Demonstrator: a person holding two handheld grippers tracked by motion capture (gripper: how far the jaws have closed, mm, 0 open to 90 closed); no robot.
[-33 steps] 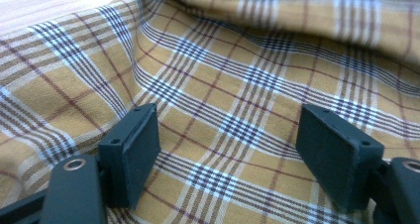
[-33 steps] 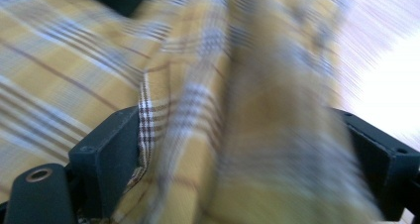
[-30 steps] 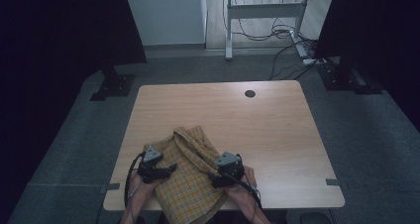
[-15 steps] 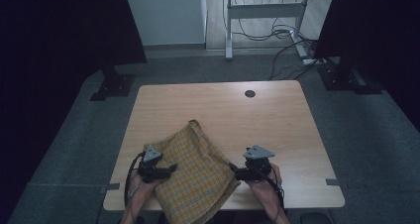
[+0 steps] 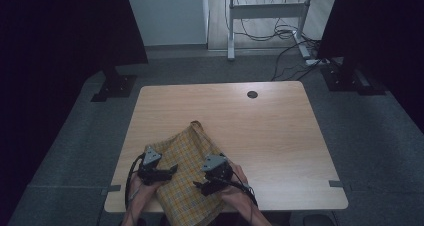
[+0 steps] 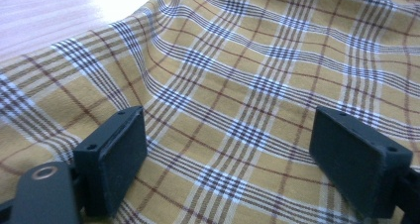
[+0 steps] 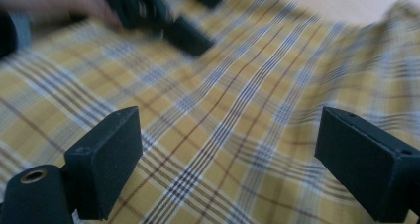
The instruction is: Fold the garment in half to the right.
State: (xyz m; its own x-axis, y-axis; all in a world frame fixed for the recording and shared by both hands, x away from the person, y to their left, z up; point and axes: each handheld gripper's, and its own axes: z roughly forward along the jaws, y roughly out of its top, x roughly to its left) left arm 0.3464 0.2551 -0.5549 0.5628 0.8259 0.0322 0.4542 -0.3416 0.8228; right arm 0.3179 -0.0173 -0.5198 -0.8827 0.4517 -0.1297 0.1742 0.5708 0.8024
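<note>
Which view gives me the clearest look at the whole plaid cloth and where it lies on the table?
The high view: it shows the plaid cloth whole, on the near part of the table and hanging over its near edge. The left gripper view shows a sharp close-up of the weave; the right gripper view shows a blurred patch.

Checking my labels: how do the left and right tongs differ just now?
The left tongs sit over the plaid cloth's left edge, their jaws having just opened further; the right tongs hover over its middle. The left tongs' own view is sharp, the right tongs' blurred. Both are open, gripping nothing.
</note>
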